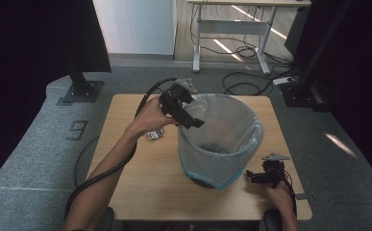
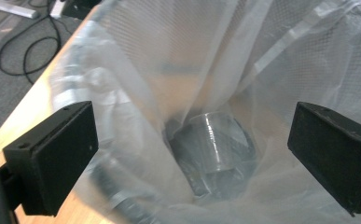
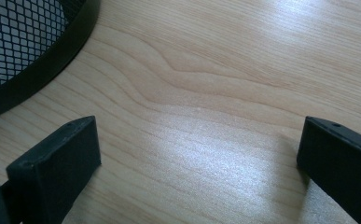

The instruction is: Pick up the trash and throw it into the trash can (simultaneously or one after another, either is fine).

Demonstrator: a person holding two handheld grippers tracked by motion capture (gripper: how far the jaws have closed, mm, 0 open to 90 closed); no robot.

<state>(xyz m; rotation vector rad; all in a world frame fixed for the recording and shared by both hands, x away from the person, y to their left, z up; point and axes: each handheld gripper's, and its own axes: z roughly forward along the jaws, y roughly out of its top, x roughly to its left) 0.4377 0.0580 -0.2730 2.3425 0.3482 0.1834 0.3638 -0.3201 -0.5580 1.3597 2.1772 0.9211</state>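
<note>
Tabletop bin (image 1: 220, 144), bag-lined (image 2: 271, 60), holds clear cup (image 2: 215, 140).

Bin (image 1: 220, 144) mid-table (image 1: 126, 187); left gripper (image 1: 193, 118) over rim; right gripper (image 1: 251, 177) beside base.

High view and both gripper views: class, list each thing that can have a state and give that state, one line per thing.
Bin: upright on the table, lined.
Bag liner: open, edge folded over the bin's rim.
Clear item in the bin: lying at the bottom.
Left gripper: open, empty, above the bin's mouth.
Right gripper: open, empty, low over the table beside the bin.
Small item by the left hand: lying on the table.
</note>
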